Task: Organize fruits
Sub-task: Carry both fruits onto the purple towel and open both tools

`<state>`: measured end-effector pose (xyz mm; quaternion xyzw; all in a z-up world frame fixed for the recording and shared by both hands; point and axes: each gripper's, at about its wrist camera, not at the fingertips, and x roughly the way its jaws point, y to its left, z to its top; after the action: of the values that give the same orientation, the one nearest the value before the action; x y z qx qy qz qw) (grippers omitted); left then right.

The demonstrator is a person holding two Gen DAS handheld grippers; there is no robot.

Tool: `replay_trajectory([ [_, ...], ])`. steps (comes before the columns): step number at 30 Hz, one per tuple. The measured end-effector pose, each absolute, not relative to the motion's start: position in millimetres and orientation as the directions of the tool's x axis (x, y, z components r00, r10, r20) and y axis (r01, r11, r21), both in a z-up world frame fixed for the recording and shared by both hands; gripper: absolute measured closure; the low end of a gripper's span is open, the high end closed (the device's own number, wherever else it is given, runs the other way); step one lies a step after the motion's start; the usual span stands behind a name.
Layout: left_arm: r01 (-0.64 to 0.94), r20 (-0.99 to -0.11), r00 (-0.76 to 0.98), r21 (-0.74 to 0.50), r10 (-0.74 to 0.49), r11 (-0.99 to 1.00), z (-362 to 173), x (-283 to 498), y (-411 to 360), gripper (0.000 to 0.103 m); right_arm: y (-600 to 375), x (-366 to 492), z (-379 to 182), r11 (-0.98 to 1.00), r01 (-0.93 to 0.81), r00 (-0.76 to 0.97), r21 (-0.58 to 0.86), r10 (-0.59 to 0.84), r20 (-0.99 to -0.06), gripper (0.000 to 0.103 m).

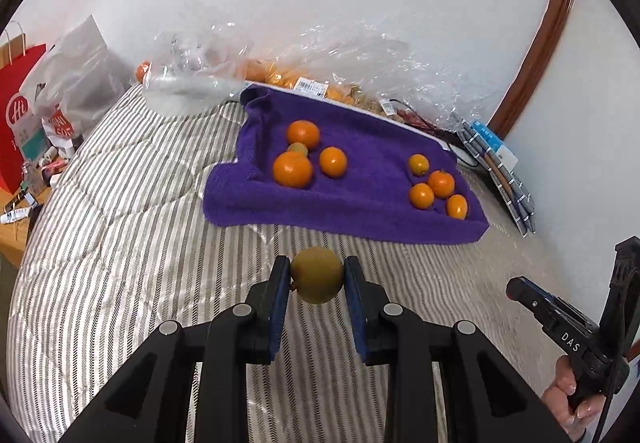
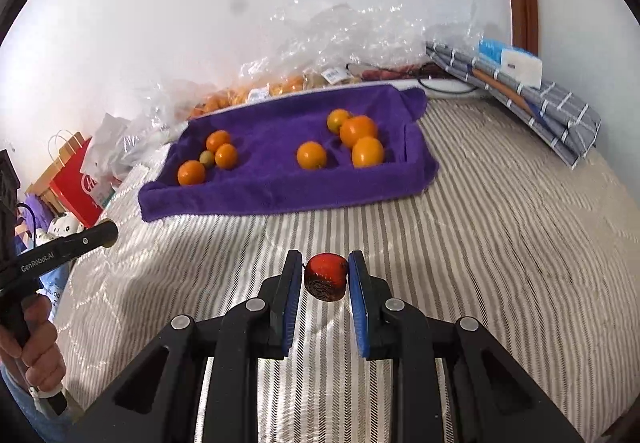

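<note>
Gripping a yellow-green fruit [image 1: 316,275] between their blue pads, the left tongs [image 1: 316,277] hold it clear above the striped bed cover [image 1: 120,227], in front of the near edge of the purple towel [image 1: 360,211]. The right tongs [image 2: 325,277] are likewise closed on a fruit, a red fruit [image 2: 326,271] with a dark, rough underside, also held above the bed cover short of the towel.

The towel lies spread on the bed with its edges raised like a shallow tray. Two clusters of fruit sit on it. On the left side are three oranges [image 1: 293,169] bunched together with a small green fruit [image 1: 298,149] tucked between them, touching them. On the right side is a group of four smaller oranges [image 1: 440,183], well apart from the first cluster.

Behind the towel, against the white wall, lie crumpled clear plastic bags [image 1: 352,55] holding more orange fruit with price labels. A folded checked cloth [image 2: 540,111] leans by the wall at the right. A red paper bag [image 1: 20,111] stands past the left edge of the bed.
</note>
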<state>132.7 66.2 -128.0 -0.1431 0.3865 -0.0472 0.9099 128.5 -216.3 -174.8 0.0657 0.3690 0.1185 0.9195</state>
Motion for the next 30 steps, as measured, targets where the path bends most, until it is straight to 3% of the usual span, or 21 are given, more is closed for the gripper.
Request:
replay_trajectory([
  [12,-0.013,-0.688,0.704,-0.262,-0.177,0.965,-110.1,191.5,51.4,0.077,-210.8,178.0,-148.9,0.967,-0.185,0.728,0.177,0.255,-0.636,0.079],
  [21,-0.003,-0.724,0.663,-0.259,-0.192,0.966,-135.1,271.7,36.6,0.077,-204.1,255.3,-170.5,0.963,-0.198,0.703,0.186,0.271,-0.657,0.079],
  [30,0.005,-0.751,0.639,-0.214,-0.168,0.977,-164.2,289.2,22.9,0.077,-193.4,276.2,-197.7,0.963,-0.218,0.674,0.160,0.267,-0.689,0.079],
])
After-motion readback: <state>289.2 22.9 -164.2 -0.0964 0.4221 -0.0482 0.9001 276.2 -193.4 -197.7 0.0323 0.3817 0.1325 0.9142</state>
